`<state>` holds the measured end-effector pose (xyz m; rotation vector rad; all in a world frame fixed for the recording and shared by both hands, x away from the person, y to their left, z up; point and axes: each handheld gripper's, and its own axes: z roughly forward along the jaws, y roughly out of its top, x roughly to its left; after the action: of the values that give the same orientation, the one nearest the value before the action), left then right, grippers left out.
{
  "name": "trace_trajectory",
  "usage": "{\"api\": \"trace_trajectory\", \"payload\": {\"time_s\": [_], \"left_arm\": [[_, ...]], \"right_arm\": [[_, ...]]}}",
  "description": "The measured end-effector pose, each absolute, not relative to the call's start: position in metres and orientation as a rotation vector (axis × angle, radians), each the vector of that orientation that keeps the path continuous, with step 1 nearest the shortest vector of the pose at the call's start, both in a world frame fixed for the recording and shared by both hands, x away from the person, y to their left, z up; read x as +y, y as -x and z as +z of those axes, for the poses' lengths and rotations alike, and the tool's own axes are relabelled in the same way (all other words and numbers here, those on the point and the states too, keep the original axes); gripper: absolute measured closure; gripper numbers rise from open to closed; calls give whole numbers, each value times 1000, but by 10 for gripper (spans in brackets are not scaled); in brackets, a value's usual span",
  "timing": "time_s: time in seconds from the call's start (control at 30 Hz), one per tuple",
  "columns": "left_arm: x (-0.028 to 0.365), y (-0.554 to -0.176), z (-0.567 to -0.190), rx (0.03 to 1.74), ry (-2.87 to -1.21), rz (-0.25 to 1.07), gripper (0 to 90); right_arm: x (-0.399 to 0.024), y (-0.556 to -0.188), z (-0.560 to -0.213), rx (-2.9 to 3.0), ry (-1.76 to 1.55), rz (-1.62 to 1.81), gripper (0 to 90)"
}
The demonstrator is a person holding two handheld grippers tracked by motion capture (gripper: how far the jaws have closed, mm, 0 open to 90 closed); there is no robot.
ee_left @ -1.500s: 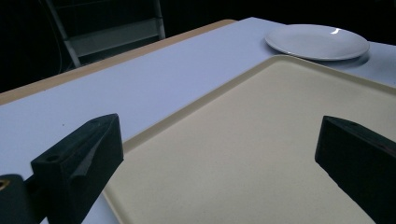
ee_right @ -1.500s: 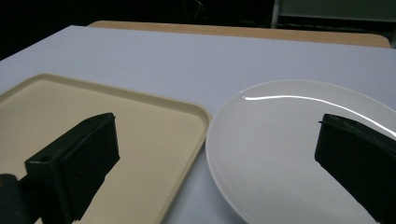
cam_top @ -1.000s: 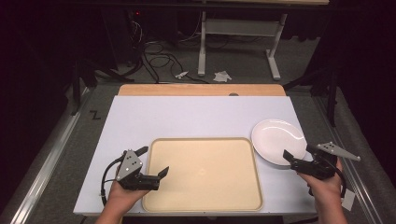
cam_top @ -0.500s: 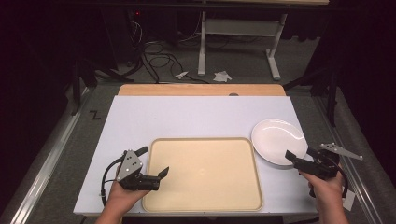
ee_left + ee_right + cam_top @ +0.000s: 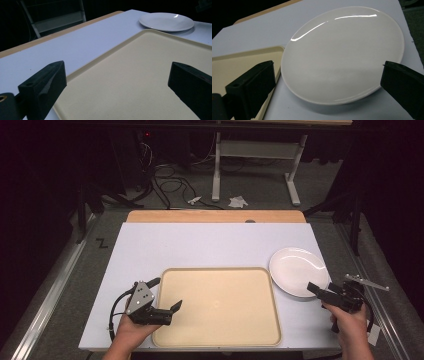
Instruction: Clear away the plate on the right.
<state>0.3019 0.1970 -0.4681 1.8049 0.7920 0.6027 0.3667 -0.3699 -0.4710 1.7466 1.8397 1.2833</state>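
A beige tray (image 5: 217, 305) lies on the near middle of the white table (image 5: 200, 245). Just off its far right corner sits an empty white plate (image 5: 298, 271). My left gripper (image 5: 165, 295) is open at the tray's near left corner, one jaw over the tray. In the left gripper view the tray (image 5: 140, 75) spreads between the open jaws of that gripper (image 5: 117, 82), with the plate (image 5: 166, 22) far off. My right gripper (image 5: 325, 291) is open just right of the plate. In the right gripper view its jaws (image 5: 327, 85) stand wide on either side of the plate (image 5: 342, 52), beside the tray's corner (image 5: 239, 65).
A wooden strip (image 5: 215, 216) runs along the table's far edge. Beyond it are cables (image 5: 165, 175), a desk frame (image 5: 255, 165) and scraps of paper (image 5: 237, 201) on the dark floor. Bare white tabletop stretches behind the tray.
My right gripper has drifted slightly to the right, away from the plate's edge. The left gripper, tray and plate have not moved.
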Motion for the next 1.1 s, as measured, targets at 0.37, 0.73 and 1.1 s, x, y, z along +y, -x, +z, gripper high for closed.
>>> {"api": "trace_trajectory", "payload": {"time_s": [0.37,0.73,1.1], "left_arm": [[196,-302,-468,784,-1815,586,24],[196,-302,-468,778,-1819,579,24],[195,-302,-469,768,-1825,574,24]], "right_arm": [[-375,-369,-480,1815,-1917,1353,6],[-380,-369,-485,1763,-2049,1451,6],[-387,-368,-494,1629,-2262,1549,33]]}}
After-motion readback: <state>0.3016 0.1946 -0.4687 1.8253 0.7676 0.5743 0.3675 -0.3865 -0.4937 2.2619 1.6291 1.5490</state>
